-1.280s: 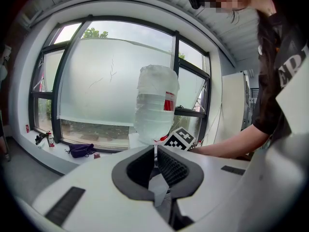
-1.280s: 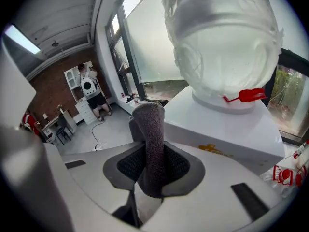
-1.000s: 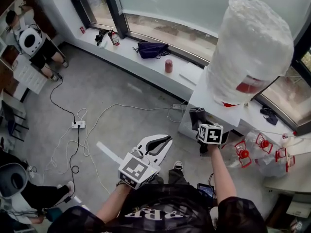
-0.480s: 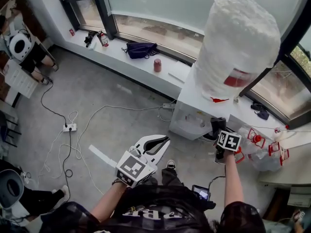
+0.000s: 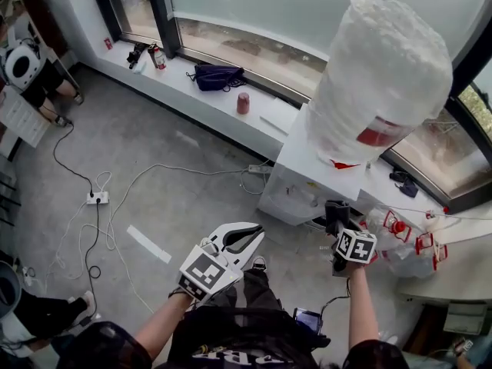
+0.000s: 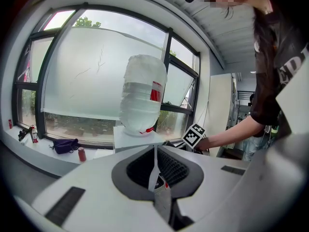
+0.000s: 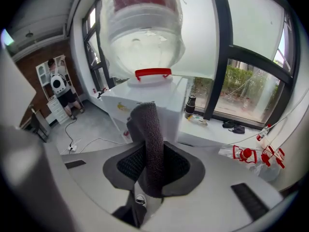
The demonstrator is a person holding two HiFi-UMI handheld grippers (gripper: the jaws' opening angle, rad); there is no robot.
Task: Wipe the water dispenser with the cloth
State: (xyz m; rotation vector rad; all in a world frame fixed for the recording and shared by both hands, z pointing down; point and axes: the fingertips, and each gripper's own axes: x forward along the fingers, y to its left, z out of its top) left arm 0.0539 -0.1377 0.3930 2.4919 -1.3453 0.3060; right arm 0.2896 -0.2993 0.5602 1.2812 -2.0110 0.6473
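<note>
The white water dispenser [image 5: 301, 181] stands by the window sill with a plastic-wrapped bottle [image 5: 384, 75] on top. My right gripper [image 5: 335, 220] is shut on a dark grey cloth [image 5: 334, 209], held at the dispenser's front right corner. In the right gripper view the cloth [image 7: 150, 144] stands up between the jaws, in front of the dispenser [image 7: 159, 103] and the bottle [image 7: 145, 28]. My left gripper [image 5: 257, 230] hangs lower and left, away from the dispenser, jaws shut with nothing in them. The left gripper view shows the dispenser [image 6: 133, 133] ahead of it.
Empty bottles with red caps [image 5: 400, 237] lie right of the dispenser. A power strip [image 5: 96, 198] and cables trail over the floor at left. A purple bag [image 5: 214, 75] and a red cup [image 5: 243, 102] sit on the sill. A seated person [image 5: 31, 71] is far left.
My right gripper carried the cloth from the dispenser's front face rightward to its front right corner and slightly down. The left gripper stayed in place.
</note>
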